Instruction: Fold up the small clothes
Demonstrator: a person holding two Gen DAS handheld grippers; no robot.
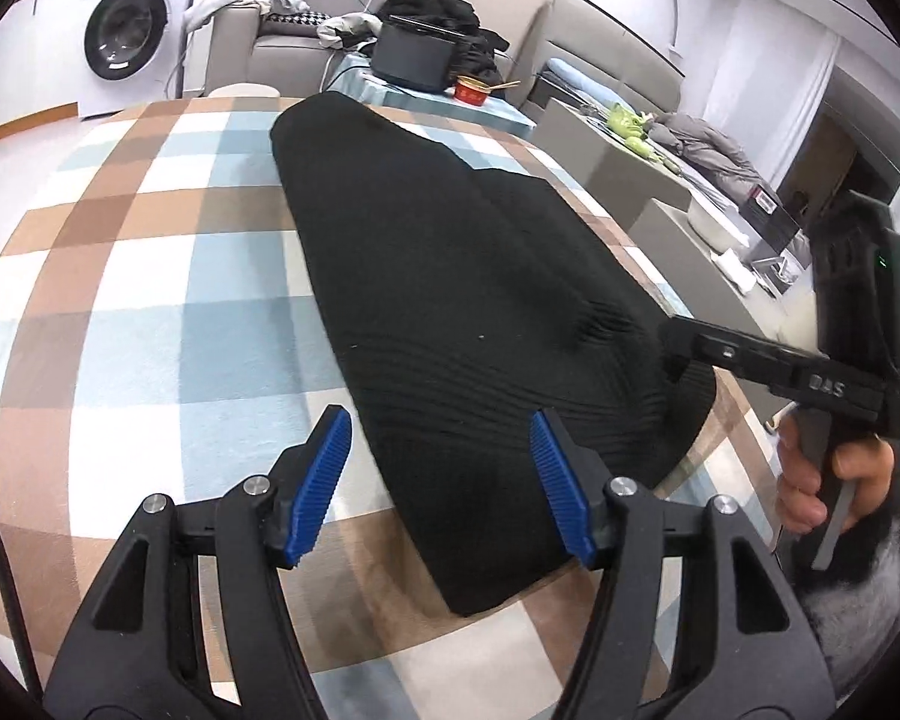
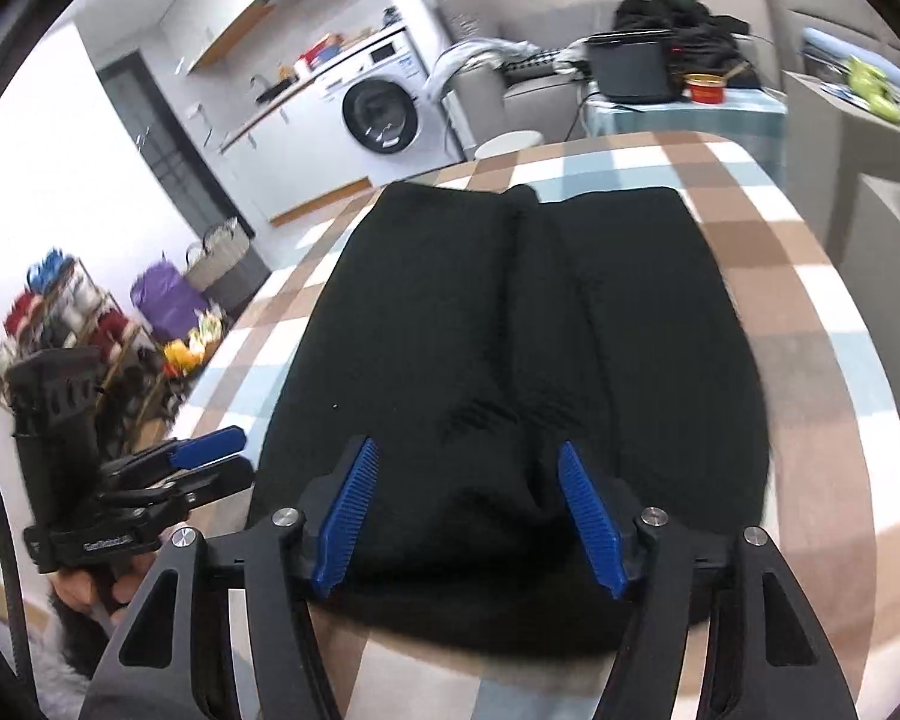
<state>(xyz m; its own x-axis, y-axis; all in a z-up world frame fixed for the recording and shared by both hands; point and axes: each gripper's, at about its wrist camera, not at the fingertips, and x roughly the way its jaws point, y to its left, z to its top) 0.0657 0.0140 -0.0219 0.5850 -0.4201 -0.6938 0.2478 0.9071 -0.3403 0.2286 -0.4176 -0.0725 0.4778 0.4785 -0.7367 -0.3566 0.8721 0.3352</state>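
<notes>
A black knitted garment (image 1: 450,300) lies flat and lengthwise on the checked tablecloth (image 1: 150,300); it also shows in the right wrist view (image 2: 522,330), with a crease running down its middle. My left gripper (image 1: 441,480) is open, its blue pads straddling the garment's near left edge just above the cloth. My right gripper (image 2: 468,516) is open over the garment's near hem. The right gripper shows at the right of the left wrist view (image 1: 678,354), its tips at the garment's right edge. The left gripper shows at the left of the right wrist view (image 2: 222,456).
The table's far edge (image 2: 630,141) lies beyond the garment. Behind it are a washing machine (image 1: 126,36), a grey sofa (image 1: 282,30), a side table with a black box (image 1: 414,57) and a red bowl (image 1: 471,90). Grey cabinets (image 1: 618,150) stand to the right.
</notes>
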